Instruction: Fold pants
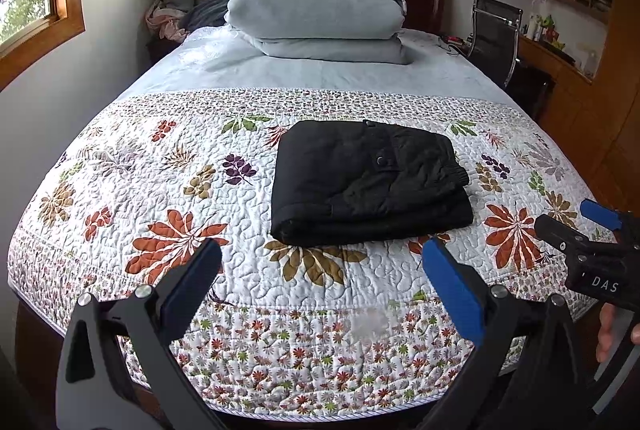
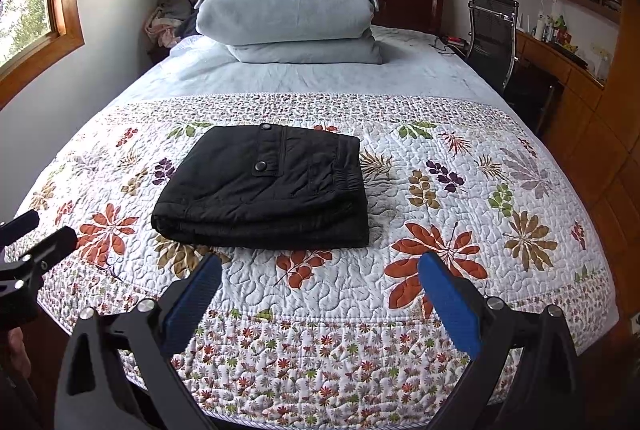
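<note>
Pants [image 1: 370, 184]: black, padded, folded into a thick squarish bundle with several layers stacked; waistband and a snap flap lie on top. They sit on the quilt [image 1: 160, 190], toward the foot of the bed, at about 12 o'clock from both grippers. The flat, open stretch of quilt likely serves as the folding surface; the bundle looks finished, so the task seems at or near its end.

Left gripper [image 1: 322, 260]: fingers spread wide, holding nothing, hovering over the quilt's near border, apart from the pants. In its view the bundle's near edge lies just beyond the fingertips.

Right gripper [image 2: 320, 272]: fingers likewise spread, empty, clear of the cloth; the pants lie at about 11 o'clock from it. Both held back and open, probably because nothing is left to grip.

Folded duvet [image 1: 316, 6]: pale blue, stacked at the headboard end, 12 o'clock, well apart from the pants, leaving the working area free.

Chair [image 2: 492, 30]: beside the bed at 2 o'clock.
</note>
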The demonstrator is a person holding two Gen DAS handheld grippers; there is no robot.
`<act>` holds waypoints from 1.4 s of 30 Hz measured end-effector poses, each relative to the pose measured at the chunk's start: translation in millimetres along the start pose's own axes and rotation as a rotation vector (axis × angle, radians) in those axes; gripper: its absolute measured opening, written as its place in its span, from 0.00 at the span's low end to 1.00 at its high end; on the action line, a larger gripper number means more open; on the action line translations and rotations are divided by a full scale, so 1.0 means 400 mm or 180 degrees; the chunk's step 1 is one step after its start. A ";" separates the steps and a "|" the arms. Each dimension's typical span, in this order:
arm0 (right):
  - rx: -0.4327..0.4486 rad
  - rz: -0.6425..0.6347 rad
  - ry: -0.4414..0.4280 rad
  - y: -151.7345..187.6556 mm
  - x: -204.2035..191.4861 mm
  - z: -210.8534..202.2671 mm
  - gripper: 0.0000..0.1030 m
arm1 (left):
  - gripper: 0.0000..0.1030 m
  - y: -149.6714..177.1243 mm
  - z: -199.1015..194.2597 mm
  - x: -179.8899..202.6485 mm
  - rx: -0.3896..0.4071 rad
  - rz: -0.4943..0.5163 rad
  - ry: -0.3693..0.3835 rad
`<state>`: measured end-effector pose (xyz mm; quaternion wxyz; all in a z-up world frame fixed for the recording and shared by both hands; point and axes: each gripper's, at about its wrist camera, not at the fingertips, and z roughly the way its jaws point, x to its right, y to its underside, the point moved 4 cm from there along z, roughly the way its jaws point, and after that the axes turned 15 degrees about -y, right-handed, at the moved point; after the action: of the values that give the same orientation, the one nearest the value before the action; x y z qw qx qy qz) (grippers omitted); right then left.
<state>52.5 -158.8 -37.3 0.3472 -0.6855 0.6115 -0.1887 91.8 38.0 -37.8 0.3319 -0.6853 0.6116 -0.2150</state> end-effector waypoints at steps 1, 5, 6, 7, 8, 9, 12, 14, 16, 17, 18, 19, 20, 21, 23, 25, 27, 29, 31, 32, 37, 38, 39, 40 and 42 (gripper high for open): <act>0.0001 0.0003 -0.0001 -0.001 0.001 0.000 0.97 | 0.97 0.000 0.001 -0.002 -0.0003 -0.0005 0.0001; -0.0003 -0.0007 -0.0018 0.000 -0.003 0.000 0.97 | 0.97 0.000 0.000 -0.001 0.0004 -0.0004 0.0003; -0.0004 -0.0009 -0.0021 0.000 -0.003 0.000 0.97 | 0.97 0.000 0.000 0.000 0.0005 0.0000 0.0001; -0.0006 -0.0010 -0.0023 0.001 -0.004 0.000 0.97 | 0.97 0.000 0.000 0.001 0.0005 0.0005 0.0001; -0.0007 -0.0007 -0.0020 0.001 -0.004 0.000 0.97 | 0.97 0.000 0.000 0.001 0.0005 0.0008 0.0003; -0.0012 -0.0007 -0.0021 0.001 -0.004 0.001 0.97 | 0.97 0.000 0.000 0.002 0.0005 0.0012 0.0005; -0.0010 -0.0010 -0.0014 0.001 -0.004 0.002 0.97 | 0.97 0.001 0.000 0.002 0.0006 0.0013 0.0006; -0.0009 -0.0011 -0.0018 0.001 -0.004 0.002 0.97 | 0.97 0.001 0.000 0.002 0.0006 0.0012 0.0008; -0.0010 -0.0010 -0.0014 0.001 -0.004 0.002 0.97 | 0.97 0.001 0.000 0.002 0.0004 0.0011 0.0008; -0.0012 -0.0008 -0.0016 0.001 -0.003 0.002 0.97 | 0.97 0.001 0.000 0.002 0.0003 0.0010 0.0007; -0.0011 -0.0008 -0.0017 0.001 -0.002 0.002 0.97 | 0.97 0.000 0.000 0.002 0.0005 0.0012 0.0008; -0.0013 -0.0006 -0.0016 0.002 -0.003 0.003 0.97 | 0.97 0.001 0.000 0.003 0.0008 0.0014 0.0008; -0.0014 -0.0006 -0.0016 0.002 -0.002 0.003 0.97 | 0.97 0.000 0.000 0.004 0.0007 0.0013 0.0005; -0.0016 -0.0007 -0.0016 0.002 -0.001 0.002 0.97 | 0.97 0.000 0.000 0.004 0.0006 0.0012 0.0005; -0.0021 -0.0011 -0.0018 0.003 -0.001 0.003 0.97 | 0.97 0.000 -0.001 0.004 0.0007 0.0010 0.0010; -0.0017 -0.0009 -0.0017 0.002 -0.001 0.003 0.97 | 0.97 0.000 -0.001 0.005 0.0008 0.0013 0.0009; -0.0021 -0.0006 -0.0016 0.003 -0.001 0.004 0.97 | 0.97 -0.001 -0.001 0.005 0.0011 0.0019 0.0007; -0.0019 -0.0007 -0.0017 0.003 -0.001 0.004 0.97 | 0.97 -0.001 0.001 0.006 0.0013 0.0022 0.0003; -0.0021 -0.0004 -0.0011 0.003 -0.001 0.004 0.97 | 0.97 -0.002 0.003 0.007 0.0004 0.0026 0.0005; -0.0025 -0.0002 -0.0013 0.003 0.000 0.005 0.97 | 0.97 -0.002 0.003 0.008 0.0003 0.0028 0.0004; -0.0026 0.0006 0.0001 0.005 0.004 0.006 0.97 | 0.97 -0.003 0.002 0.010 0.0028 0.0047 -0.0002; -0.0028 0.0012 0.0002 0.005 0.005 0.007 0.97 | 0.97 -0.002 0.002 0.011 0.0031 0.0051 -0.0007; -0.0030 0.0013 0.0005 0.006 0.006 0.008 0.97 | 0.97 -0.002 0.002 0.010 0.0033 0.0053 -0.0005; -0.0033 0.0012 0.0007 0.007 0.007 0.009 0.97 | 0.97 -0.003 0.002 0.011 0.0035 0.0056 0.0000; -0.0035 0.0011 0.0003 0.007 0.007 0.009 0.97 | 0.97 -0.003 0.001 0.011 0.0034 0.0055 0.0005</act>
<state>53.6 -160.9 -42.2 0.3434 -0.6863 0.6138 -0.1850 93.6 33.8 -37.8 0.3370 -0.6780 0.6165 -0.2160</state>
